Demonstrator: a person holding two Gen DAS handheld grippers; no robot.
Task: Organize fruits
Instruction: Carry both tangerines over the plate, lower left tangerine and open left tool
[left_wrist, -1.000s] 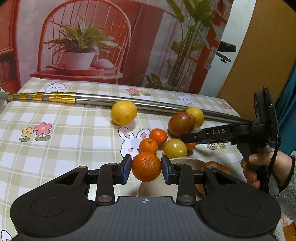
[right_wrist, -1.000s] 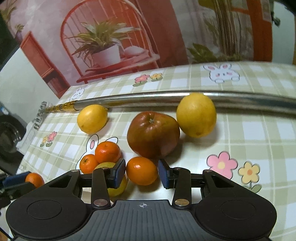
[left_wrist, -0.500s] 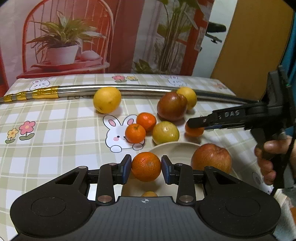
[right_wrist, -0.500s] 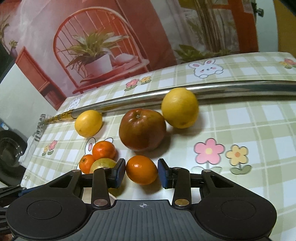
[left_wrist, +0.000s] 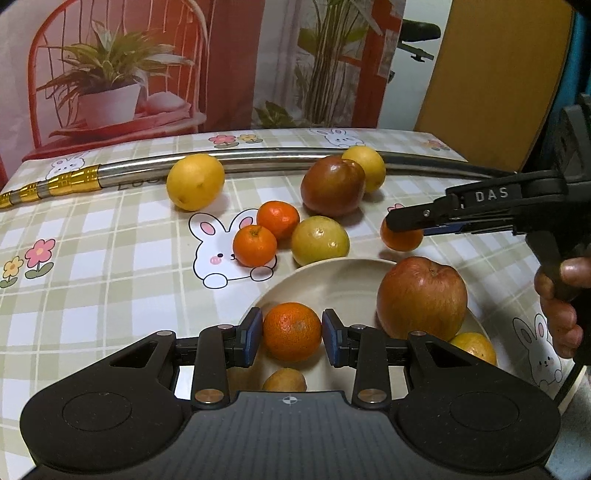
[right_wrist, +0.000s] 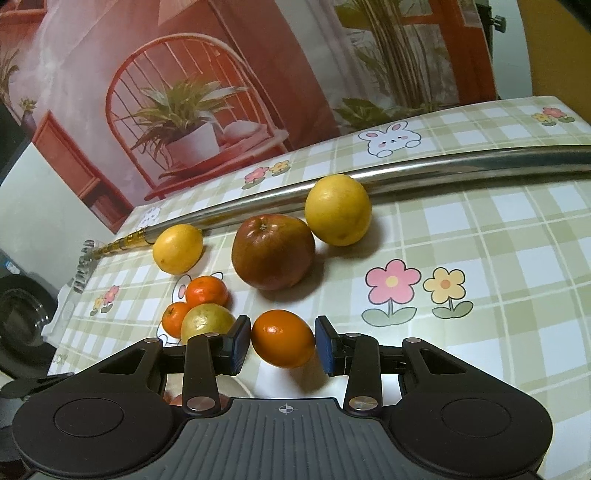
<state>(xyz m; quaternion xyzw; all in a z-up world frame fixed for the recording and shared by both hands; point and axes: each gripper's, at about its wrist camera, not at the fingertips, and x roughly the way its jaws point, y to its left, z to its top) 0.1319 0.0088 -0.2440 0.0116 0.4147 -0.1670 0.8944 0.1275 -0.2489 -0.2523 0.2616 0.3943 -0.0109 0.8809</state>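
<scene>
Care matters now: the left gripper (left_wrist: 291, 334), squeezing a mandarin (left_wrist: 291, 330) above the bowl (left_wrist: 332, 273), should go low before letting go, since the bowl already holds a red apple (left_wrist: 421, 299), while the right gripper (right_wrist: 282, 343) pinches a small orange (right_wrist: 282, 343) over the table.

Left wrist view: your camera sits just behind the left tongs (left_wrist: 291, 334), angled down, close above the bowl (left_wrist: 332, 273). Right wrist view: behind the right tongs (right_wrist: 282, 343), angled down, near the tabletop (right_wrist: 480, 240). Shared: dark apple (left_wrist: 332, 184) (right_wrist: 273, 251), steel pole (left_wrist: 258, 160) (right_wrist: 461, 162), two lemons, printed backdrop (left_wrist: 184, 55) (right_wrist: 258, 55).
</scene>
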